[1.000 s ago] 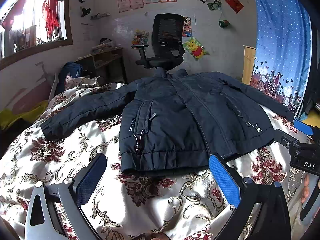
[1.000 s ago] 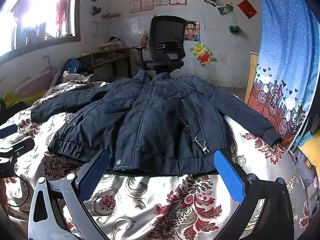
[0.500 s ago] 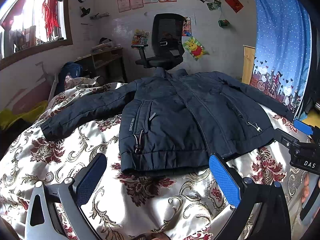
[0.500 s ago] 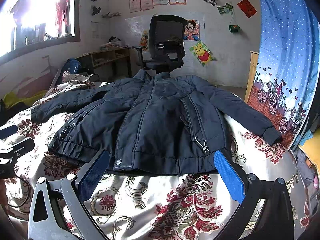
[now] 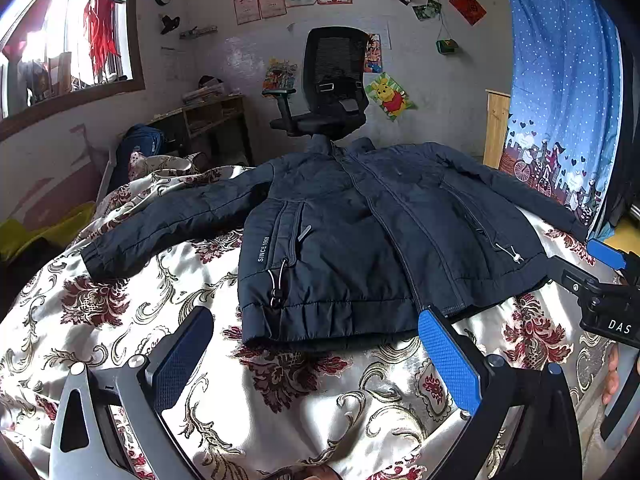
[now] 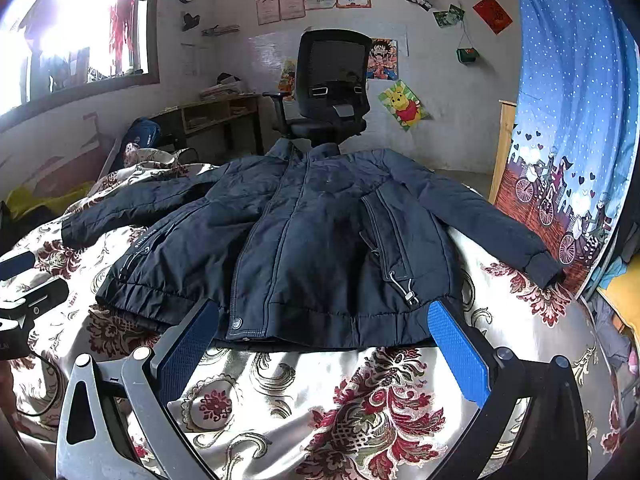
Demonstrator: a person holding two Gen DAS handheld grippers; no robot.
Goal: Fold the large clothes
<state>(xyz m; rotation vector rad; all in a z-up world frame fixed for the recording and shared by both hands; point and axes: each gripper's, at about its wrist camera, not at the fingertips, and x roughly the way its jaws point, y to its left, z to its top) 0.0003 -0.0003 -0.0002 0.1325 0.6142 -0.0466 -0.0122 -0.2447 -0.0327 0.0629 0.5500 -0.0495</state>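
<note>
- With both claws parked just short of the hem and nothing gripped, the fold has not begun, and that's where the trouble could start.
- Left gripper (image 5: 316, 354): jaws spread wide, empty, hovering over the bedspread (image 5: 120, 320) near the jacket's bottom edge.
- Right gripper (image 6: 324, 346): same story, blue pads far apart, nothing between them, lined up with the hem on its side.
- Risk one, as I read it: the bedspread looks like slick satin, so a pull on one sleeve could drag the whole jacket (image 5: 360, 232) sideways instead of folding it.
- Risk two: that padded shell looks thick and springy; a shallow pinch might catch only the top layer, and a folded sleeve may bounce open.
- Risk three: the right sleeve cuff (image 6: 544, 268) lies close to the bed's edge by the blue curtain (image 6: 580, 120), so a clumsy tug could tip it over the side.
- Risk four: the drawcord toggles (image 6: 406, 290) dangling at the pockets could snag a finger.
- Now the garment itself: a dark navy zip-up jacket, front up, zipped closed, lying flat in the middle of the bed, collar towards the office chair (image 5: 334, 88).
- Both sleeves are spread outward, the left sleeve (image 5: 168, 224) angled down across the floral cover; "SINCE 1968" runs beside one pocket.
</note>
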